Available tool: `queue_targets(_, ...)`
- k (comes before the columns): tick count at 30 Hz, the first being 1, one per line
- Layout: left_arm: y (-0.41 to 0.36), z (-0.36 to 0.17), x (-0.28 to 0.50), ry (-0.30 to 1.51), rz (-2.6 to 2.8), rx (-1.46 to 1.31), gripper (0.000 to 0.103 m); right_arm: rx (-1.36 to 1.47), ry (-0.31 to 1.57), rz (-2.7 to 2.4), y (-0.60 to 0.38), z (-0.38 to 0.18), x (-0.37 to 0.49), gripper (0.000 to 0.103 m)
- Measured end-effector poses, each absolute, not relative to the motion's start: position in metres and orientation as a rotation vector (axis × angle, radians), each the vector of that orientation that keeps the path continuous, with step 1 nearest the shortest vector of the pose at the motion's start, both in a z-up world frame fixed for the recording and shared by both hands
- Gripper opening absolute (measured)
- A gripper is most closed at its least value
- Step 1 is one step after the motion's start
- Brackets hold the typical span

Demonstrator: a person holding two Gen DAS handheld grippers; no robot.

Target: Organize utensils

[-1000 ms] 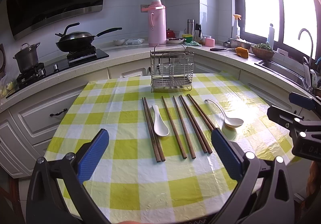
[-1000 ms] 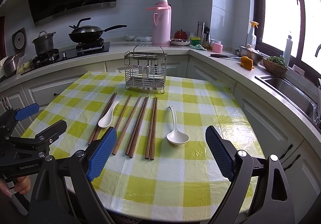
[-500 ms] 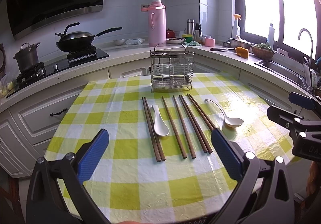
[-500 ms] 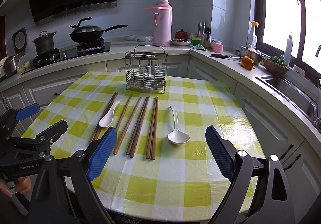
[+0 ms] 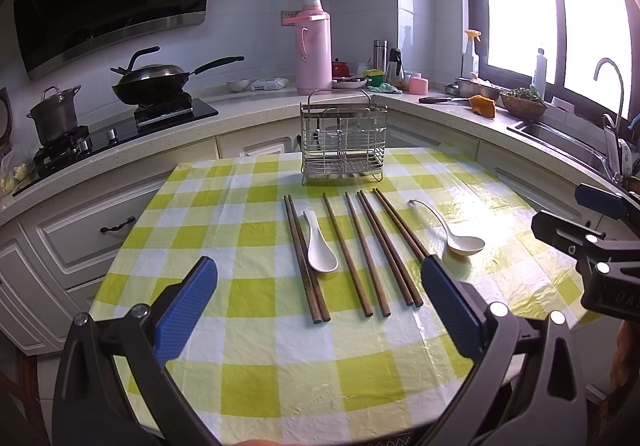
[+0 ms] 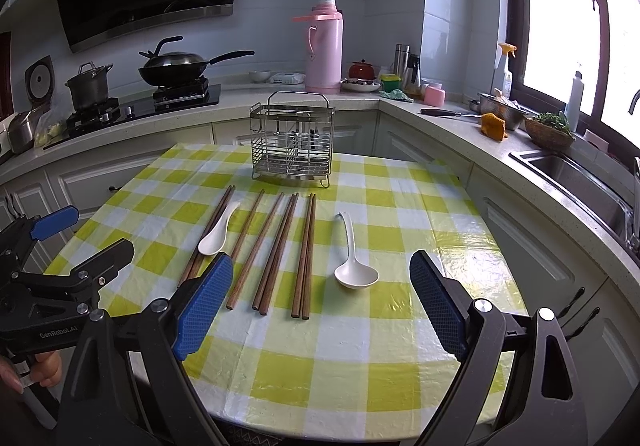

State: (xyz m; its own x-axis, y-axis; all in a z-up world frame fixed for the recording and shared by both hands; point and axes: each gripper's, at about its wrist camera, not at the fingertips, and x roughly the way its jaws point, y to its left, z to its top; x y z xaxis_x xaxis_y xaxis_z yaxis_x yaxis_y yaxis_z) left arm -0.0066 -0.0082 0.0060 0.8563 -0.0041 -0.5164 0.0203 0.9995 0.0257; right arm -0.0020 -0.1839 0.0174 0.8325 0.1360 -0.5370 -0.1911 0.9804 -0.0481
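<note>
Several brown wooden chopsticks (image 5: 352,254) (image 6: 280,250) lie in a row on the yellow checked tablecloth (image 5: 240,214) (image 6: 400,238). A short white spoon (image 5: 320,254) (image 6: 218,232) lies among them at the left. A long-handled white ladle spoon (image 5: 452,232) (image 6: 352,262) lies at the right. A wire utensil holder (image 5: 343,138) (image 6: 292,140) stands behind them. My left gripper (image 5: 320,304) is open and empty above the table's near edge. My right gripper (image 6: 322,302) is open and empty too, to the right of the left one.
A counter runs behind the table with a wok (image 5: 152,80), a steel pot (image 5: 54,118), a pink thermos (image 5: 313,46) and small jars. A sink (image 6: 576,178) and a basket of greens (image 6: 550,130) are at the right under the window.
The right wrist view has shifted very slightly; the utensils and both grippers stay as they were.
</note>
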Motion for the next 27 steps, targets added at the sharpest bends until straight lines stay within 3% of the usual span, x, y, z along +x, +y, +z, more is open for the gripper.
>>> queue_targets(27,-0.0042,0.0053,-0.0051,0.553,-0.013,0.033,0.099,-0.091,0.564,0.169,-0.1841,0.0145,-0.0006,0.085)
